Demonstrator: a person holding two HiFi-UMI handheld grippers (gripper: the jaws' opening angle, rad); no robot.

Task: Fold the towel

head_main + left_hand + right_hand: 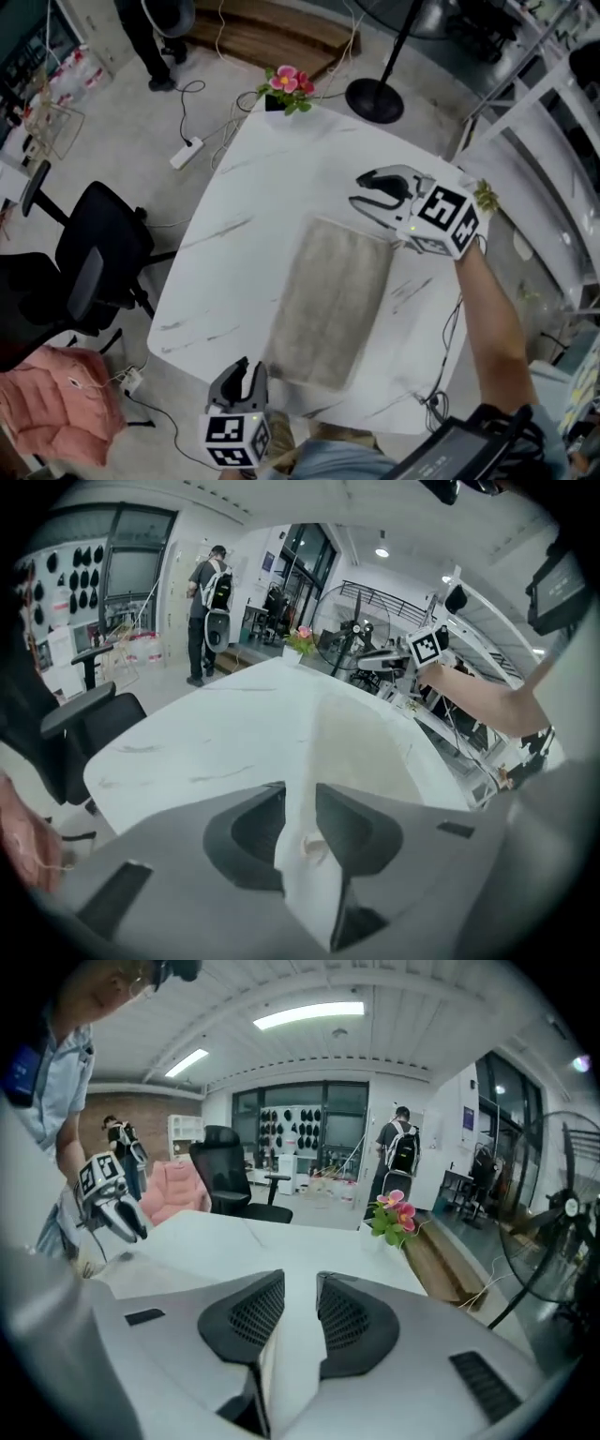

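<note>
A grey-beige towel (328,300) lies flat as a long folded rectangle in the middle of the white marble table (253,187). My right gripper (358,190) hovers just past the towel's far right corner, jaws apart and empty. In the right gripper view its jaws (300,1307) show only bare table between them. My left gripper (251,367) is at the table's near edge by the towel's near left corner, open with nothing held. From the left gripper view (300,803) the towel (361,733) stretches away ahead.
A small pot of pink flowers (289,86) stands at the table's far edge. A black office chair (94,253) and a pink garment (52,403) sit left of the table. A fan's stand (375,98) and a power strip (187,152) are on the floor beyond.
</note>
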